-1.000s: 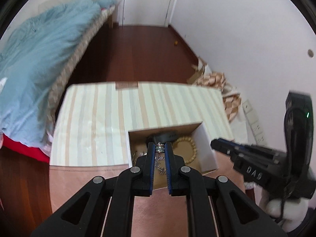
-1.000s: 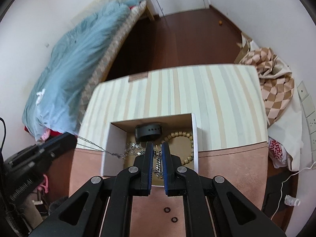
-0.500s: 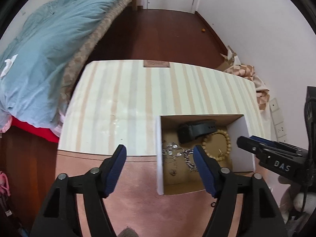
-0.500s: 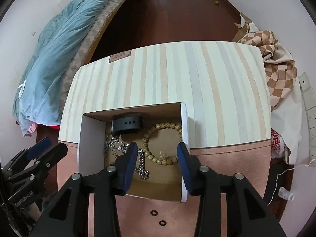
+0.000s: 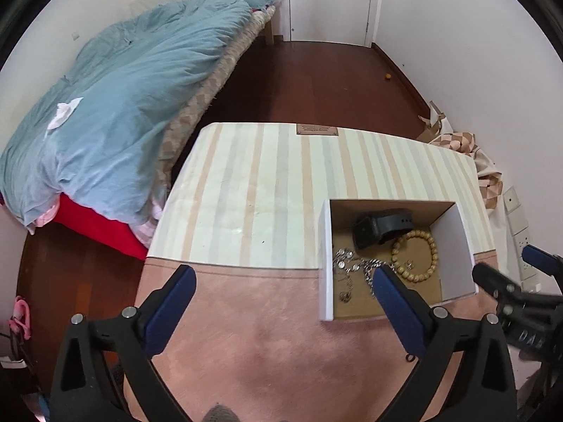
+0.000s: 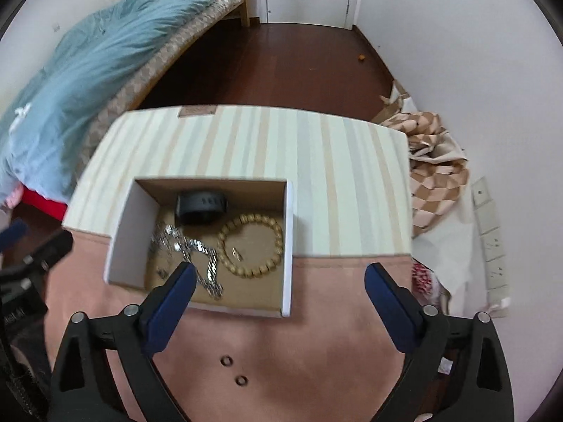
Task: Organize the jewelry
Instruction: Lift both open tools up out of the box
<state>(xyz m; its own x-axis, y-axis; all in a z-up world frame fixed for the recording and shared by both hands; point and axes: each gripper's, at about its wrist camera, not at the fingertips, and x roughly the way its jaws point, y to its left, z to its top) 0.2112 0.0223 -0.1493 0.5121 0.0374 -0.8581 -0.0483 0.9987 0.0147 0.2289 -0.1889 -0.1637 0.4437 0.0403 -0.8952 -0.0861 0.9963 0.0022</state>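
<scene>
An open white cardboard box [image 5: 325,253] [image 6: 125,228] sits on the table. Inside lie a black watch [image 5: 381,227] [image 6: 202,205], a wooden bead bracelet [image 5: 417,256] [image 6: 251,249], a silver chain [image 5: 355,267] [image 6: 190,249] and a small earring [image 6: 236,254]. Two small dark rings [image 6: 226,361] [image 6: 241,381] lie on the pink mat in front of the box. My left gripper [image 5: 281,283] is open and empty, raised to the left of the box. My right gripper [image 6: 279,277] is open and empty above the box's front edge.
The table has a striped cloth [image 5: 274,183] at the back and a pink mat [image 5: 267,334] in front. A bed with a blue duvet [image 5: 116,112] stands at the left. A checked cloth [image 6: 436,176] and wall sockets [image 6: 491,235] are at the right.
Both grippers were shut on the silver chain over the box; they have opened, dropped it inside, and pulled back and up. The left gripper has moved left.
</scene>
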